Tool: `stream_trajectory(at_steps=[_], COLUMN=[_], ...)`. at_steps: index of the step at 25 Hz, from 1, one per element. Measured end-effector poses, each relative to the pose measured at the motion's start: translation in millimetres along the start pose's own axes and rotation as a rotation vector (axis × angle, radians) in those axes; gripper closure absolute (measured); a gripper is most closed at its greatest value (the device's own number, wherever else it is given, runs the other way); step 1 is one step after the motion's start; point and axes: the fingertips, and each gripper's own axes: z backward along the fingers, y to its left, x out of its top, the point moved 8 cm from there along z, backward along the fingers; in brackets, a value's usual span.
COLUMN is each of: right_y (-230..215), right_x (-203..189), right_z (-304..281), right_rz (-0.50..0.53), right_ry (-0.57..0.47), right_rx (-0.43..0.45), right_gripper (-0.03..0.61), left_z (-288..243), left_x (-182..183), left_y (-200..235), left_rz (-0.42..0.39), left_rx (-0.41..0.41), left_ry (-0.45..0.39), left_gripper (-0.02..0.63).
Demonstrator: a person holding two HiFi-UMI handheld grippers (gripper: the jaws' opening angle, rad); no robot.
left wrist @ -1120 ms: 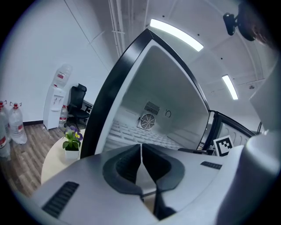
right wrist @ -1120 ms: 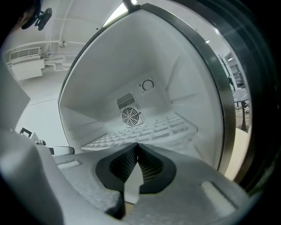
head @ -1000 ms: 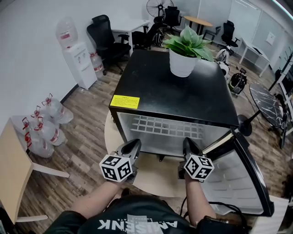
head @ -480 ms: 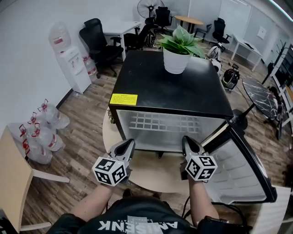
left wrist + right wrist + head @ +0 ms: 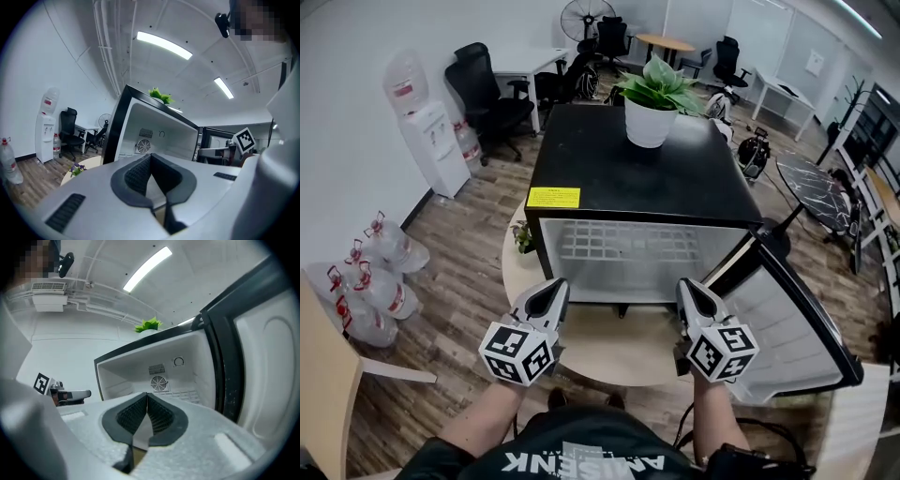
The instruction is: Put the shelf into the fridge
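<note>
Shelf [image 5: 628, 249] inside open fridge [image 5: 633, 178], left tongs [image 5: 551, 289] and right tongs [image 5: 687, 289] closed

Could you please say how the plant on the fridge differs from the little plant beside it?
The larger plant is broad-leaved, in a white pot; the little plant is far smaller. The larger stands atop the black fridge; the little one sits lower, on the round table. Both are green.

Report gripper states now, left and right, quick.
left gripper: closed, nothing between the jaws.
right gripper: closed, nothing between the jaws.
</note>
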Motion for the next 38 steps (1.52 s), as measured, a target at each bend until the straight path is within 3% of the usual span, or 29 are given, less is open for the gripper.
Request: stream_trajectory(at_steps=[9, 17, 38], right_y=[24, 28, 33], right_x=[24, 30, 35], right_z=[27, 38, 38], right_rz=[0.039, 0.052, 0.073], right_ry=[-0.081, -0.077, -0.078], right_rx=[-0.053, -0.054, -0.061], right_gripper=[0.571, 0.572, 0.572], left_z=[16, 15, 12], left_x=[22, 34, 41], left_y=[-4, -17, -21], left_rz=[-0.033, -0.122, -0.091], left_rx=[-0.073, -0.052, -0.059], left_ry=[-0.043, -0.052, -0.03], left_gripper=[0.612, 0.612, 0.612])
